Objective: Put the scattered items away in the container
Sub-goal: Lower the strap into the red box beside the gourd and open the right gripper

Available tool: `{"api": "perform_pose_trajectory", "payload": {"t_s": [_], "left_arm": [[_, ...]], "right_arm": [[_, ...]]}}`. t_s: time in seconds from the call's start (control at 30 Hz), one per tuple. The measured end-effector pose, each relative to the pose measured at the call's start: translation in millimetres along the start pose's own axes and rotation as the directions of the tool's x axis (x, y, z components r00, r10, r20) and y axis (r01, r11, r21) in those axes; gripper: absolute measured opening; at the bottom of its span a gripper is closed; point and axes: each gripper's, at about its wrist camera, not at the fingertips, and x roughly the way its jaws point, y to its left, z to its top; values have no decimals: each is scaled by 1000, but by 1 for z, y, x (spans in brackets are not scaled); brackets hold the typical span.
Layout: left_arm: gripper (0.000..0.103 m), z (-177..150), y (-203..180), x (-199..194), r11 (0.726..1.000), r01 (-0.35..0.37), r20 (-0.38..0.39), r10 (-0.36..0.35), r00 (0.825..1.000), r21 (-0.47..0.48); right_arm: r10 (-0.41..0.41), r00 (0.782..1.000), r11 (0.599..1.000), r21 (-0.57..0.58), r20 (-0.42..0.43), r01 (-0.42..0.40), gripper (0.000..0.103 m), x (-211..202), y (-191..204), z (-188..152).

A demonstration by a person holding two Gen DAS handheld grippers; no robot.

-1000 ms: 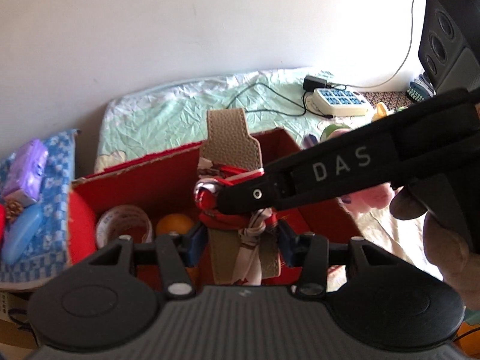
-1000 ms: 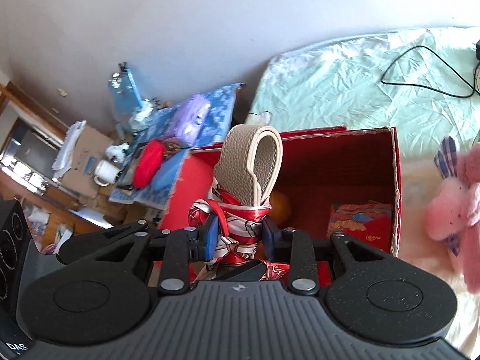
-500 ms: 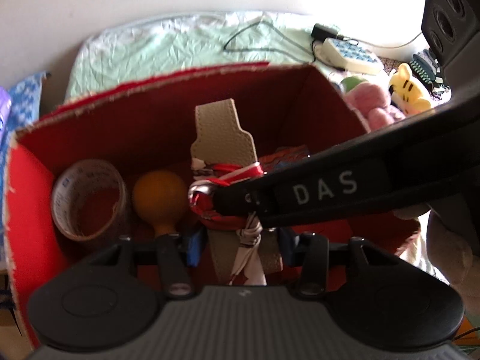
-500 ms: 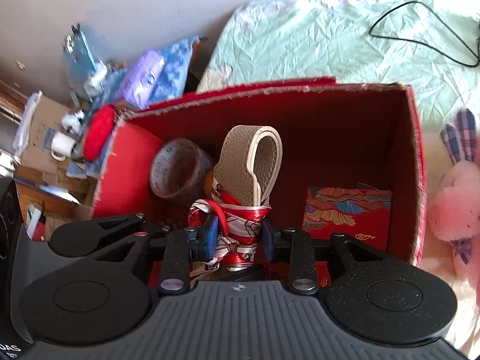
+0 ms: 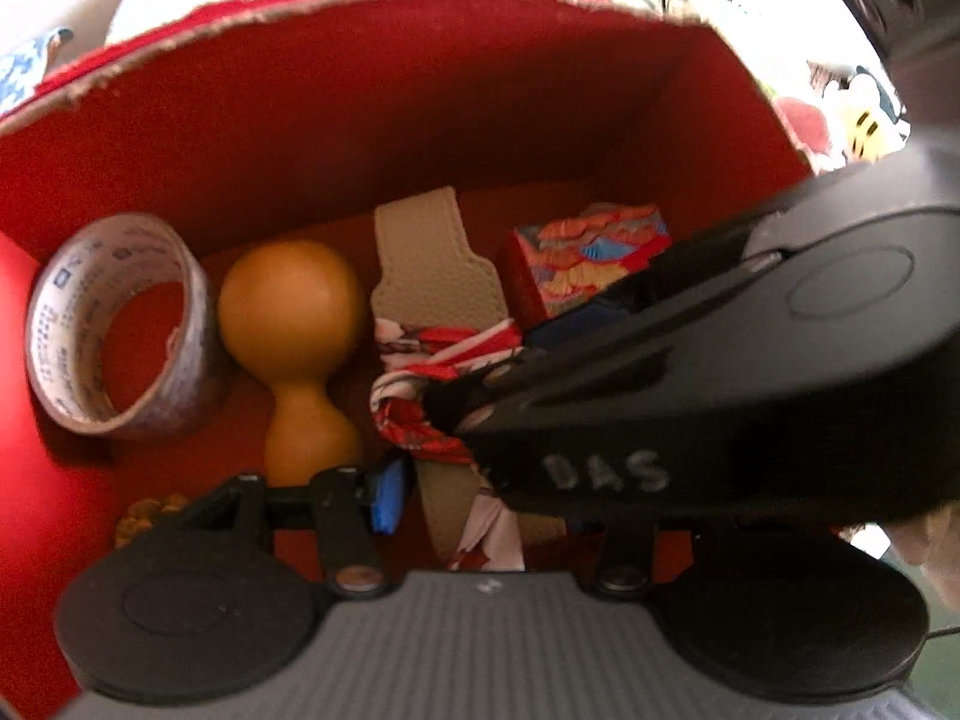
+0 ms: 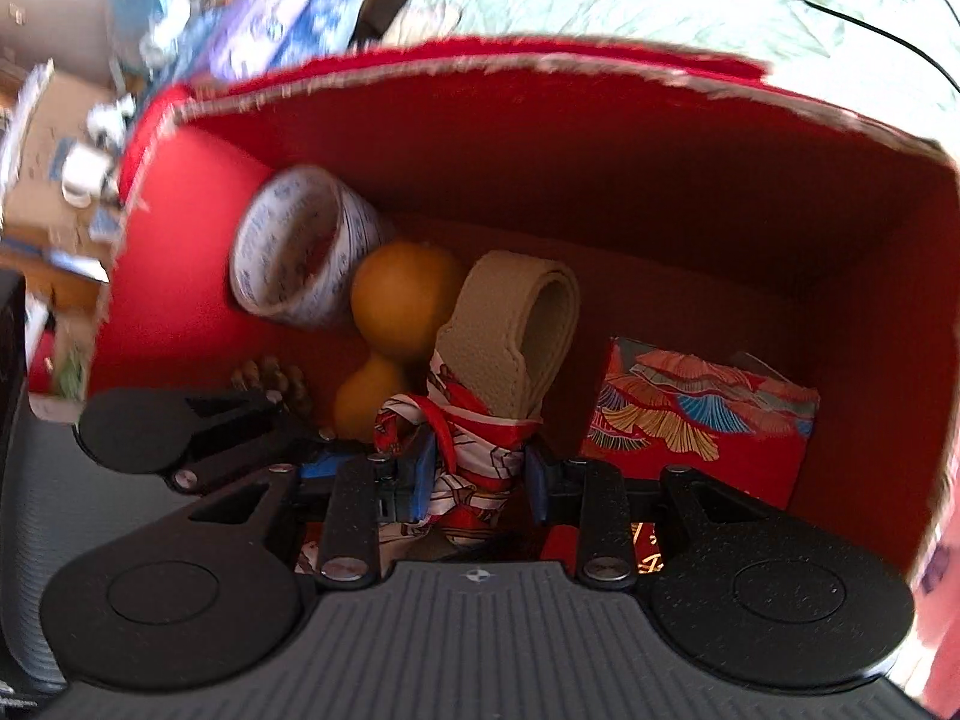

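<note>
Right gripper: jaws narrowed onto the red-and-white scarf wound round the beige strap, gripped inside the red box. Left gripper: right finger hidden behind the other tool (only the blue left pad visible), so opening unclear; strap between its fingers. Seen only from the right wrist: strap's looped top. Alongside: gourd, tape roll, patterned packet.
</note>
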Motion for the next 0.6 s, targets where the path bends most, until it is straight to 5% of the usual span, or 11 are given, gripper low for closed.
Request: {"api": "perform_pose_trajectory", "payload": {"t_s": [0.13,0.23,0.6], "left_arm": [[50,-1,0,2,1000,13,-7,-13,1000,-4],[63,-3,0,1,1000,19,2,-19,1000,-8],[63,-10,-2,7,999,35,-1,-35,999,-27]], "right_arm": [[-38,999,999,-26,-25,38,33,8,2,4],[-50,998,998,-35,-34,49,33,11,2,3],[-48,999,999,-4,18,48,43,-11,-3,0]]}}
